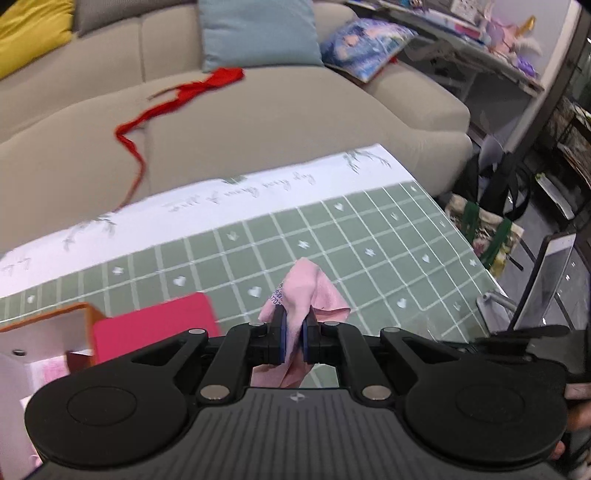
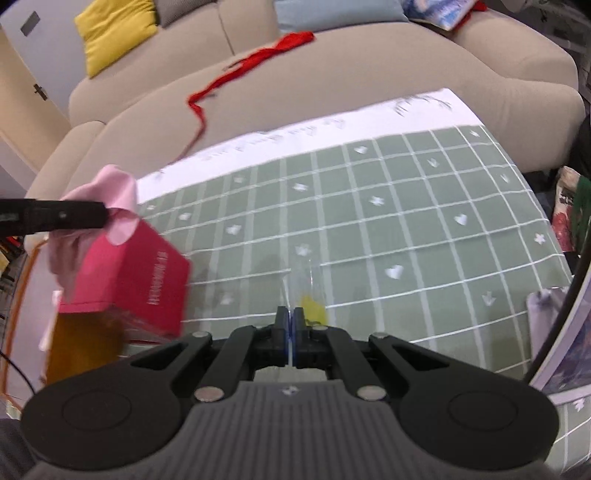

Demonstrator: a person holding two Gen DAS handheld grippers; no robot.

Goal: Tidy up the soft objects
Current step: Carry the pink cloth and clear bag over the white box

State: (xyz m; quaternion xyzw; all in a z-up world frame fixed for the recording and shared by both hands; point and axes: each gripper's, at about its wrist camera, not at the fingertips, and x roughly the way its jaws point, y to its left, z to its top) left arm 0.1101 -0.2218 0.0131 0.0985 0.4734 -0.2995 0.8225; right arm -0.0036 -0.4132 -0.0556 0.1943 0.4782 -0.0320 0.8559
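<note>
Both tongs grip above the open tablecloth [image 2: 406, 206].

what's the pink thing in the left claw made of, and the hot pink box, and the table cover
Pink thing: soft matte cloth, likely microfiber or cotton; it folds and droops limply from the left claw, with a small printed tag. Hot pink box: looks like matte cardboard, with flat faces, crisp edges and printed lettering. Table cover: smooth with a slight sheen, possibly vinyl or coated fabric; hard to be sure.

Probably a home living room: a beige sofa [image 2: 332, 74] with cushions [image 2: 114, 33] behind a cloth-covered table [image 2: 406, 229].
</note>
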